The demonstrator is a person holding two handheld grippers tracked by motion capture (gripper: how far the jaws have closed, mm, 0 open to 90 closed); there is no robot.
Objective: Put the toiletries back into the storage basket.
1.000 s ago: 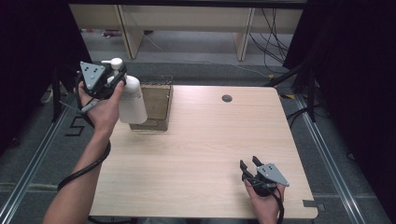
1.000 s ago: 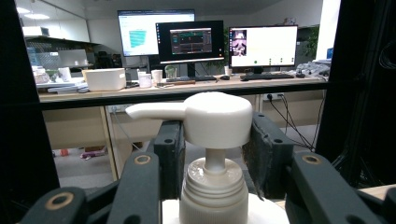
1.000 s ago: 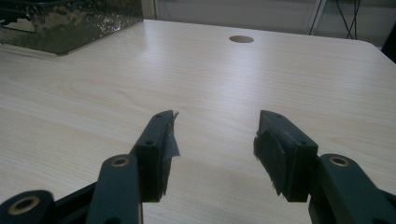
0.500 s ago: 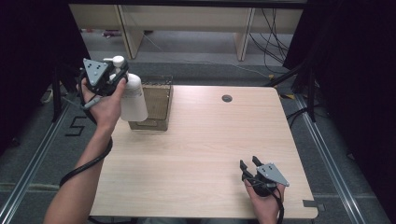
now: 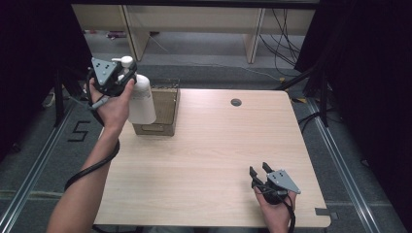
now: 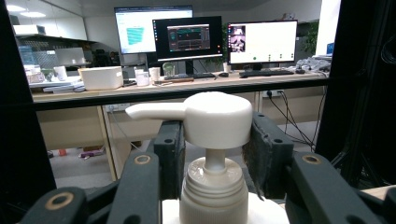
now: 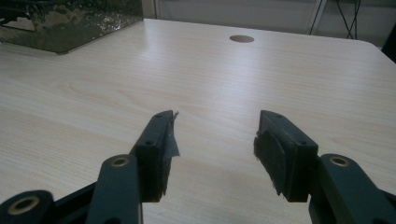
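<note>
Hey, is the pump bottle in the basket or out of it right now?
Out. The left tongs hold the pump bottle by its neck, lifted, its base above the basket rim at the basket's left side.

Even overhead light brightens the pale wooden table (image 5: pixel 214 145); its surroundings stay dark, and close black jaws blur softly.

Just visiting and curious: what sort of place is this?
Probably a lab or office workroom: three lit monitors on a long desk, loose cables on the floor, and a bare wooden table set up for handling tests.
</note>
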